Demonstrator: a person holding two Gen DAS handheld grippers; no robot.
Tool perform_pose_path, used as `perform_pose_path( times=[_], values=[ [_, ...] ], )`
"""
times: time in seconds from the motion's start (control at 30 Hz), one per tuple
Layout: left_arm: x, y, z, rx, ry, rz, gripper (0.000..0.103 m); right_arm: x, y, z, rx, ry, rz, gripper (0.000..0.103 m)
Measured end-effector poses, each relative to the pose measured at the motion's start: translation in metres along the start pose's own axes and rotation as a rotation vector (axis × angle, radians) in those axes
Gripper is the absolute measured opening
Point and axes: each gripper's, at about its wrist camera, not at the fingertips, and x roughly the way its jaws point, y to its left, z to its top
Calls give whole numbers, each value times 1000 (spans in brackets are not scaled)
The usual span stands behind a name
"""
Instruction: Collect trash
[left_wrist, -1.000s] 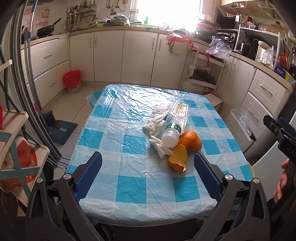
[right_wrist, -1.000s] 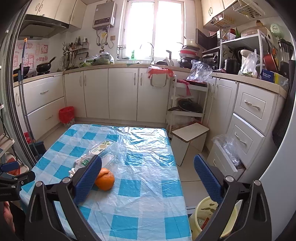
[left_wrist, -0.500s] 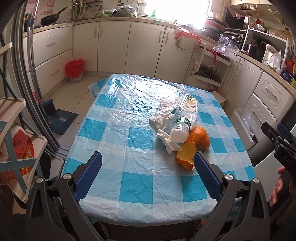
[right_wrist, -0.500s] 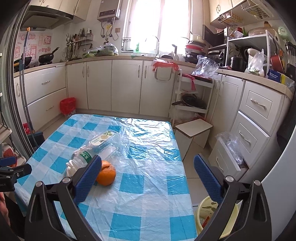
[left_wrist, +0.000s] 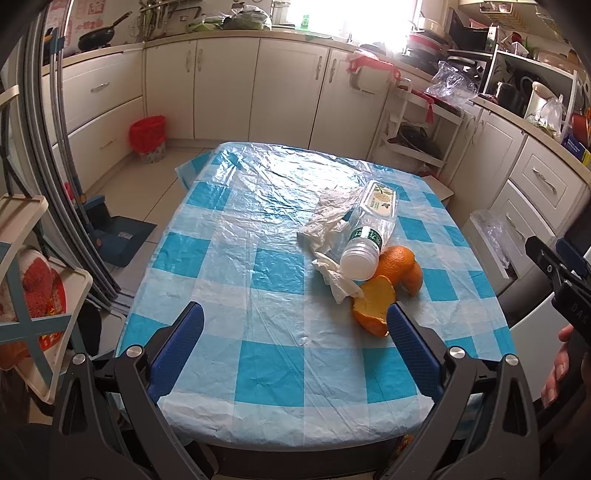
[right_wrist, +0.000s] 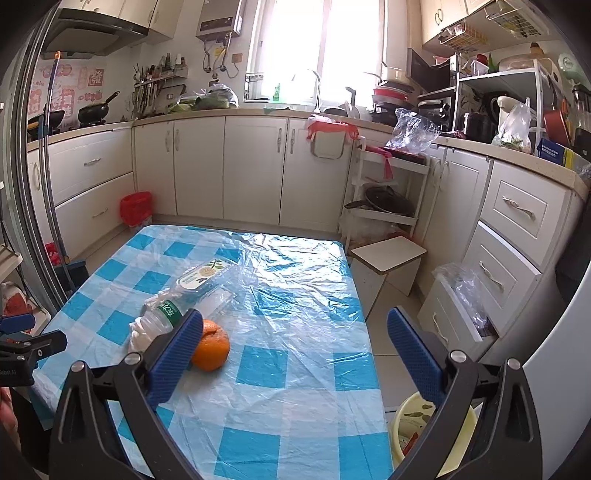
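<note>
a: table stock, item one?

b: clear plastic water bottle (left_wrist: 364, 236), lying on its side on the blue checked table cover (left_wrist: 229, 266), white cap end toward us. crumpled tissue (left_wrist: 325, 229) touching its left flank, a second wad (left_wrist: 338, 280) just beside the cap.

a: item two?

b: orange peel, two lots. one cupped piece (left_wrist: 373, 306) nearest the table's front edge, and a rounder peel shell (left_wrist: 400, 264) touching the bottle's cap end. from the right wrist view the rounder one (right_wrist: 209, 345) looks almost like a whole orange; i can't tell for certain.

a: receptacles?

b: yellow bin (right_wrist: 424, 424) on the floor by the table's near right corner, something already inside, too partly hidden to name. red bin (left_wrist: 147, 138) far off by the cabinets.

a: tools?

b: left gripper (left_wrist: 295, 339), fingers wide apart, nothing between them, hanging over the front edge of the table, the cupped peel just beside its right pad. right gripper (right_wrist: 293, 350), fingers also wide apart, empty, over the table's right side with the yellow bin below.

a: progress?

b: as i judge it, barely begun. every piece listed sits on the table, none lifted. all of it is left: bottle, tissues, both peels.
</note>
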Motion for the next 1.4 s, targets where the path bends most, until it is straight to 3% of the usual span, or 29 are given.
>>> perform_pose_path(
  times=[0.5, 0.93, 1.4],
  values=[
    [-14, -1, -2, 9, -18, -5, 95, -14, 5, 2, -17, -23, -3, 96],
    [-3, 2, -5, 3, 4, 14, 95, -9, 6, -1, -24, -8, -4, 96],
    [15, 54, -5, -214, 61, 18, 95, 5, 20, -5, -64, 31, 51, 96]
  ],
)
